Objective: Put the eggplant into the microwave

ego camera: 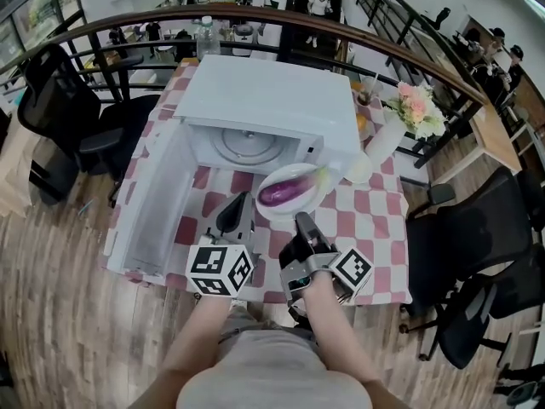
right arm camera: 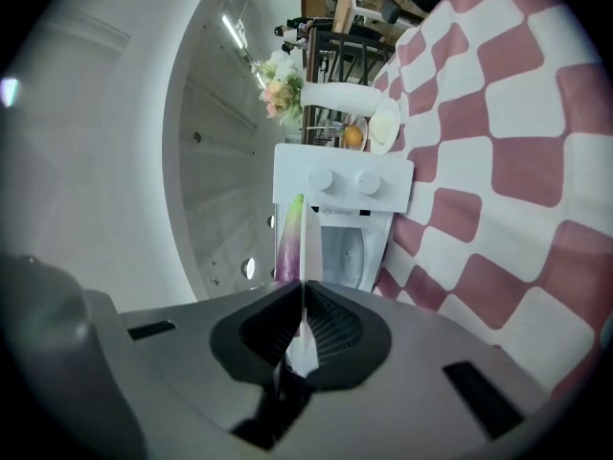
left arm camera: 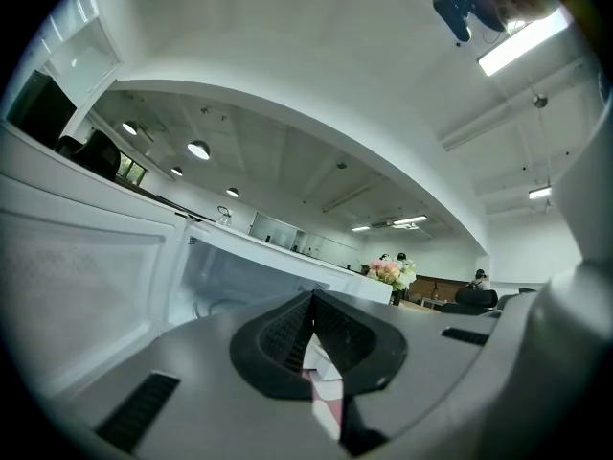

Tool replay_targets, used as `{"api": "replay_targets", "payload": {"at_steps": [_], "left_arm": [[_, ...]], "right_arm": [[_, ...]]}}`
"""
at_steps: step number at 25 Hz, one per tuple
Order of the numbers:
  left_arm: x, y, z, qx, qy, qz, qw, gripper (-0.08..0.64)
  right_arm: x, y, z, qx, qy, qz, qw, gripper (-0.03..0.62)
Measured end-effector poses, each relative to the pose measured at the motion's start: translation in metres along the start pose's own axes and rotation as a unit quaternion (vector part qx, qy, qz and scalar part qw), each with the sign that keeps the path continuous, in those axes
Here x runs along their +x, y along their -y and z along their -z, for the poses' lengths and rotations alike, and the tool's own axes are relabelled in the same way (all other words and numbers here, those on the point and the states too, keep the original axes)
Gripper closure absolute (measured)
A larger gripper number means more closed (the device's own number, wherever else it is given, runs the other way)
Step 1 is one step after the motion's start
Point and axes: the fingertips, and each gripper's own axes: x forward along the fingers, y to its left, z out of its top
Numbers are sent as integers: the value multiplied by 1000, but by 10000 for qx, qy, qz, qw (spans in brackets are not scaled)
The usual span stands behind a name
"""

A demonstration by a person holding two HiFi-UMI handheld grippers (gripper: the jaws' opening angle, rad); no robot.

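A purple eggplant (ego camera: 285,192) lies on a white plate (ego camera: 266,211), held just in front of the white microwave (ego camera: 264,92). The microwave's door (ego camera: 149,203) hangs open at the left and its glass turntable (ego camera: 249,146) shows. My right gripper (ego camera: 302,221) is shut on the plate's near rim. In the right gripper view the plate (right arm camera: 305,247) is edge-on between the pads, with the eggplant (right arm camera: 287,242) beyond and the microwave (right arm camera: 345,185) ahead. My left gripper (ego camera: 234,214) is shut and holds nothing, left of the plate. In its own view the left gripper (left arm camera: 312,300) faces the microwave's cavity (left arm camera: 239,276).
The table has a pink-and-white checkered cloth (ego camera: 375,228). Right of the microwave stand a white vase of flowers (ego camera: 387,135), a white cup (ego camera: 359,169) and a small plate with something orange (ego camera: 362,126). Black chairs (ego camera: 477,228) stand on both sides, and a railing (ego camera: 409,49) runs behind.
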Motion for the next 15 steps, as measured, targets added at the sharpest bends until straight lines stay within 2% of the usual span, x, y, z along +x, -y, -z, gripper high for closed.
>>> {"api": "replay_targets", "payload": {"at_steps": [6,15], "left_arm": [[1,-36,0,-27,-37,-135,9999,557],[3,-71,-11,60,-103,-67,9999,557]], "right_arm": [[26,8,25,-19,-222,1,9998,558],[66,16,49,43,-219,40,9997,558]]}}
